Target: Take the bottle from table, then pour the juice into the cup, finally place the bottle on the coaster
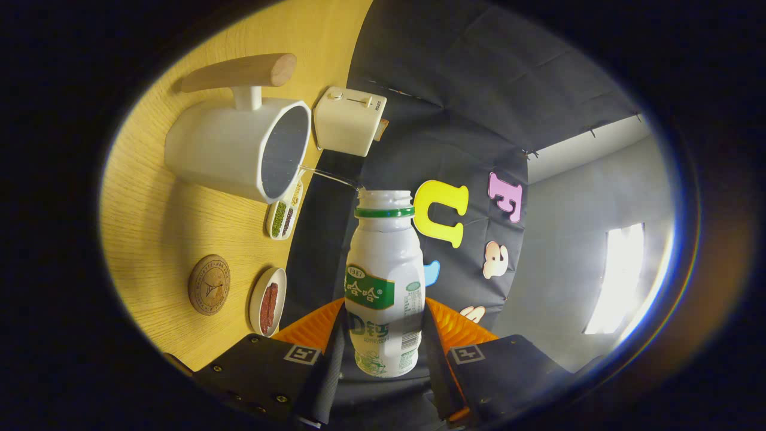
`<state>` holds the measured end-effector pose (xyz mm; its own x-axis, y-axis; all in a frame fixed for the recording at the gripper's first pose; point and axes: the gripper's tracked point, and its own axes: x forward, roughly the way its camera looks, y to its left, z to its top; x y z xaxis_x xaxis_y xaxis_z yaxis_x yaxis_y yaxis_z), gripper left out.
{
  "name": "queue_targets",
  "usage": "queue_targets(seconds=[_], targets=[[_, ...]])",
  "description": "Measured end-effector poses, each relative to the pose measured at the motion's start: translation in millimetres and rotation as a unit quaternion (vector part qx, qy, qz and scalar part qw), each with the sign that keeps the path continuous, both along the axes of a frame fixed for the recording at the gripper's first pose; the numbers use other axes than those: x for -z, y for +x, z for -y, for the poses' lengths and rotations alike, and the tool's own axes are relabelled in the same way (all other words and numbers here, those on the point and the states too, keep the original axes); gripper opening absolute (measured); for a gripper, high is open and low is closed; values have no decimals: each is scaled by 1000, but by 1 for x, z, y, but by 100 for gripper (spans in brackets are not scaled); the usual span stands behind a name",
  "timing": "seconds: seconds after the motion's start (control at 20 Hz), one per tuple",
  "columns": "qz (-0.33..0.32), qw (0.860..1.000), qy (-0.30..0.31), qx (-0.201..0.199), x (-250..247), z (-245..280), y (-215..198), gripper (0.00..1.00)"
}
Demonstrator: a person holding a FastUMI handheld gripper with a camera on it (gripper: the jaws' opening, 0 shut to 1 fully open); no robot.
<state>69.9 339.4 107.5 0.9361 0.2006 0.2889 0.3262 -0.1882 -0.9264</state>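
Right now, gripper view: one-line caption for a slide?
Gripper shut on tilted bottle, thin stream pouring into white cup.

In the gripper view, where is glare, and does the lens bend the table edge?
Gripper view: strong glare washes out the window beyond the tool, which is shut on the bottle; the fisheye curves the table edge; the cup and coaster look sharp.

Bottle between the gripper fingers, both pressing its sides — mouth just beside cup rim. Coaster beside a small dish — table under all.
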Motion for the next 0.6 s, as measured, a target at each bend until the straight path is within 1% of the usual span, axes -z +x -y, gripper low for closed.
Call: queue_targets(seconds=[0.6], targets=[[12,1000,-14,-1,-12,4,-6,64]])
